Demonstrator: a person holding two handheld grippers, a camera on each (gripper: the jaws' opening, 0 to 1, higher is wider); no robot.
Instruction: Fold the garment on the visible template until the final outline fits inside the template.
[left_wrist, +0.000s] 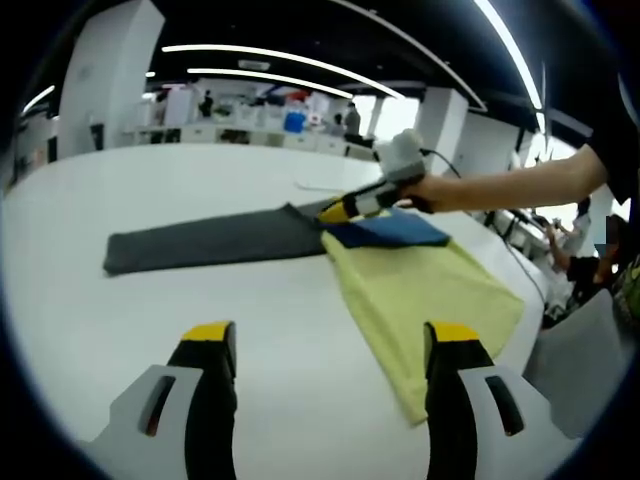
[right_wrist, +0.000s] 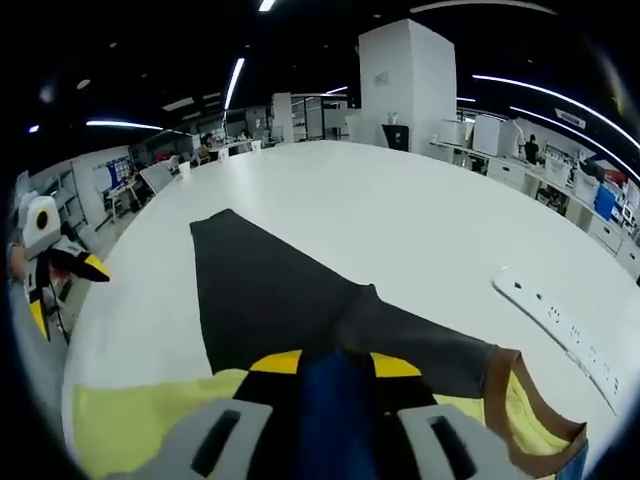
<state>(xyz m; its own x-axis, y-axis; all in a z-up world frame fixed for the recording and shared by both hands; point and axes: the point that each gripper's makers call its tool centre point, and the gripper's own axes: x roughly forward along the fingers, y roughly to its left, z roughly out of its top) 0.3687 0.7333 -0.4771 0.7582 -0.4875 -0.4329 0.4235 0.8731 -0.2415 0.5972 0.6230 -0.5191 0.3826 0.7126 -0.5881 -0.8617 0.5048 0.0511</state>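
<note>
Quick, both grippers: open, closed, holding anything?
Left gripper: open, empty, above the table.
Right gripper: shut on blue cloth.

A white power strip (right_wrist: 560, 320) lies on the white table (right_wrist: 400, 220), with office desks (left_wrist: 250, 130) beyond.

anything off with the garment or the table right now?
No damage or spill. The garment lies half-folded: yellow body bunched, dark grey sleeve stretched flat across the white table. The right hand-held gripper pinches a blue fold. A white power strip lies beside the collar.
</note>
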